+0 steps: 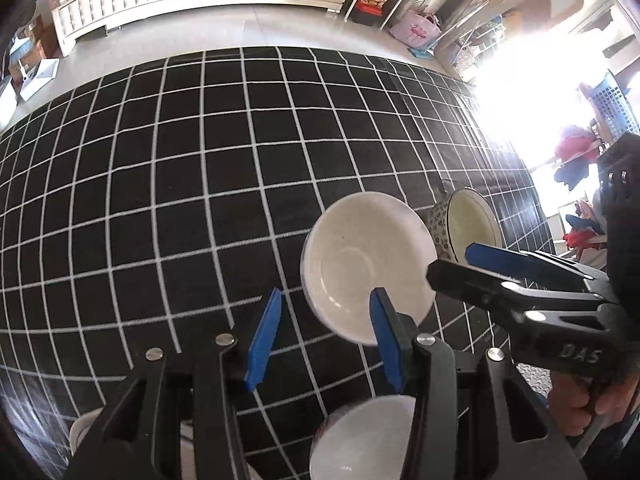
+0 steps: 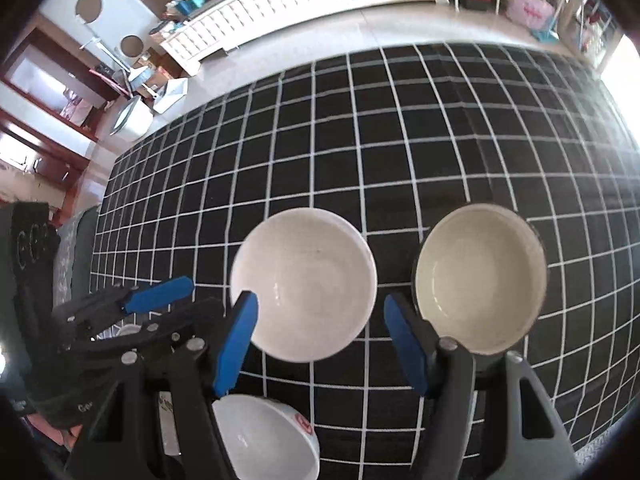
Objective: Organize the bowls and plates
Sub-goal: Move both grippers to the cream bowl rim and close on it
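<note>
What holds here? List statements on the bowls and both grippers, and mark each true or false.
1. The white bowl is empty. True.
2. The right gripper is clamped on the white bowl. False: its fingers stand apart with nothing pressed between them.
3. The cream bowl sits inside the white bowl. False: it stands beside it, apart, on the checked cloth.
4. The left gripper holds nothing. True.
</note>
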